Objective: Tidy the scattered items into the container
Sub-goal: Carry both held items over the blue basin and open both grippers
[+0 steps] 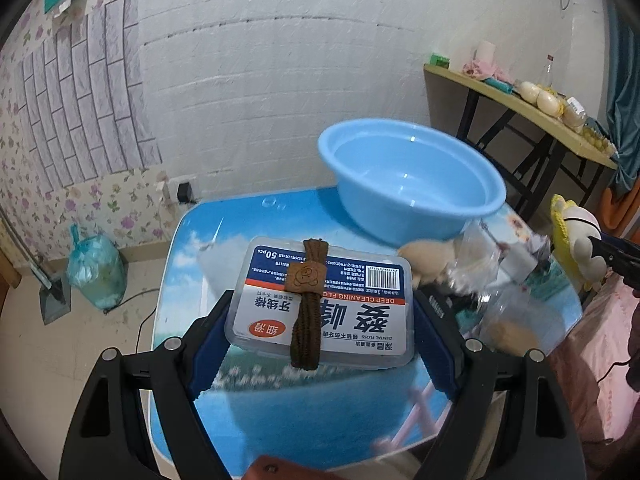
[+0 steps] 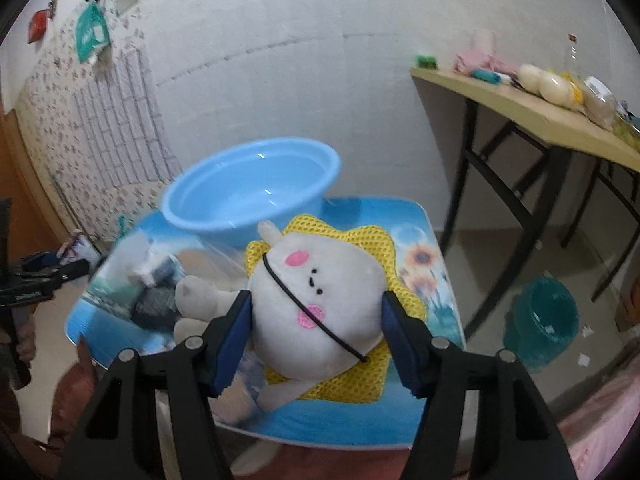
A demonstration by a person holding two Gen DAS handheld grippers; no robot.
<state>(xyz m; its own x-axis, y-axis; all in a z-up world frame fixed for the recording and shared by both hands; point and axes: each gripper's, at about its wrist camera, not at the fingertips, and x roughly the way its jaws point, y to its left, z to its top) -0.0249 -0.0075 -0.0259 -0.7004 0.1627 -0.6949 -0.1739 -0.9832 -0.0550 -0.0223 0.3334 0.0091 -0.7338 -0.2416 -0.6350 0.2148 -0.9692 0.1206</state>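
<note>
- The left tongs (image 1: 320, 344) are clamped on a clear plastic floss box (image 1: 320, 304). The blue pads press on its two short sides, so the flat box stays level.
- A brown hair band (image 1: 309, 304) lies across the lid of the box. It rides along on top. I think a tilt could make it slide off.
- The right tongs (image 2: 316, 332) squeeze a soft white toy (image 2: 316, 300) with pink cheeks. The pads push in on both sides of its round head. A thin black cord runs across its face.
- A yellow mesh cloth (image 2: 372, 252) sits behind the toy, like a little cape. It looks joined to the toy, but I cannot be sure.
- Under both hands is the small desk (image 1: 280, 412) with a sky and sea picture on top. Both things seem to be lifted off it.
- More stuff waits on the desk: a clear plastic bag (image 1: 500, 308) with something tan inside, and a beige soft thing (image 1: 432, 260) beside it. They are blurry.
- The blue bowl (image 1: 408, 184) stands at the far end of the desk. It is empty. I think both held things go in there next.
- Far back, a long table (image 2: 540, 120) by the white wall holds other bits.
</note>
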